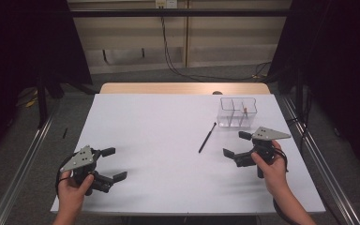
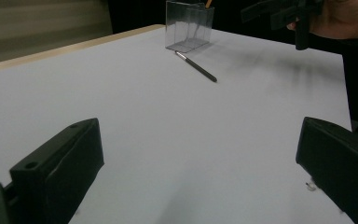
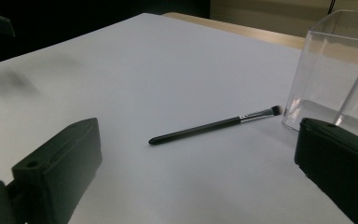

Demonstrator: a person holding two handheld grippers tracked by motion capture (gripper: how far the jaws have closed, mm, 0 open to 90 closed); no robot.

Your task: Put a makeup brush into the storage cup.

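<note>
So the thing your right gripper [image 1: 233, 144] is set up for is that thin black makeup brush [image 1: 207, 137] lying flat on the white tabletop [image 1: 159, 140]. It sits just ahead of the right gripper's jaws and a bit toward the far side, with nothing between them. In the right gripper view the brush [image 3: 214, 125] lies almost crosswise in front of you: bristle tip off to the right, nearly touching the clear plastic organizer [image 3: 340, 70], handle end pointing left and slightly nearer to you.

That crosswise lie is what matters. Your jaws are spread wide with nothing in them, and the gap runs roughly along the brush's length, not across it. My guess is you'll want to roll your wrist so the jaws straddle the handle from both sides, somewhere mid-handle, away from the organizer wall.

Your left gripper [image 1: 108, 165] is also released and empty, hovering over the near left part of the tabletop. From the left gripper view the brush [image 2: 196, 66] is well apart, way out ahead and to the right, next to the organizer [image 2: 189, 27]. So the right hand is clearly the nearer one.

There's something orange-ish standing in one organizer compartment, too small to tell what.
</note>
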